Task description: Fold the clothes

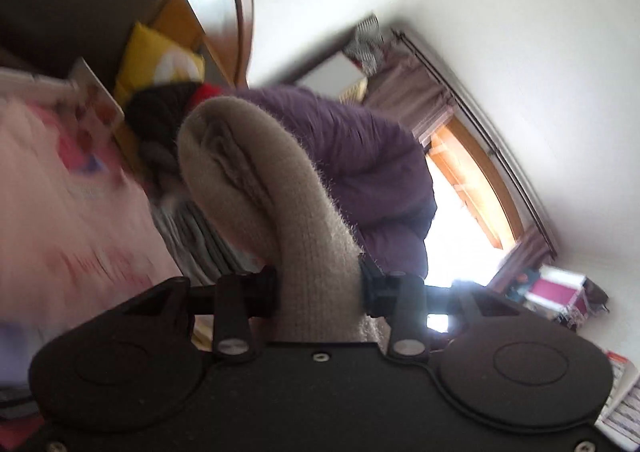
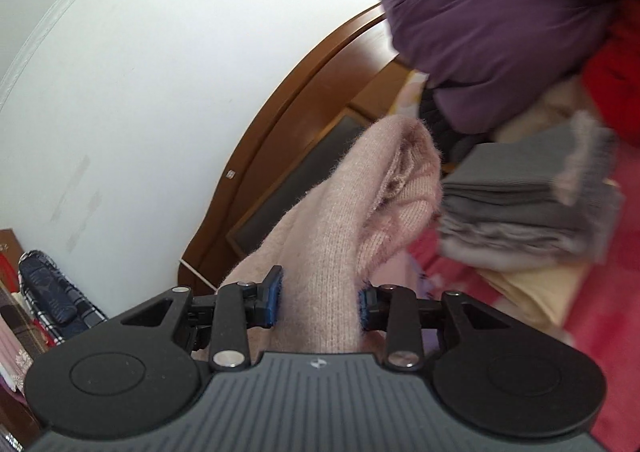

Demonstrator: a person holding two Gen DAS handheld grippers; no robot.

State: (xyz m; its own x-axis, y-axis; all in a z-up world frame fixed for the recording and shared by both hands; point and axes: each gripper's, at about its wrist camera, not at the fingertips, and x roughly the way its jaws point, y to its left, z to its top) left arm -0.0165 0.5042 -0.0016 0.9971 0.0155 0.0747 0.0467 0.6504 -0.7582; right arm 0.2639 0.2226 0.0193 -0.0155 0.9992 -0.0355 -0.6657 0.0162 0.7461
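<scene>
My left gripper [image 1: 320,288] is shut on a pale pink-beige knitted sweater [image 1: 256,180], whose bunched fold arches up and forward from between the fingers. My right gripper [image 2: 320,300] is shut on the same knitted sweater [image 2: 344,220], which bulges out ahead of its blue pads [image 2: 275,300]. Both grippers hold the sweater raised in the air. A stack of folded grey clothes [image 2: 520,204] lies on the red-pink bed cover [image 2: 600,316] to the right of the right gripper; the stack also shows in the left wrist view [image 1: 208,240].
A purple padded jacket [image 1: 360,160] is heaped behind the sweater, also in the right wrist view [image 2: 500,20]. A wooden headboard [image 2: 288,112] curves behind. A yellow cushion [image 1: 160,60], a bright window [image 1: 464,196] and a folded cream cloth [image 2: 532,292] are in view.
</scene>
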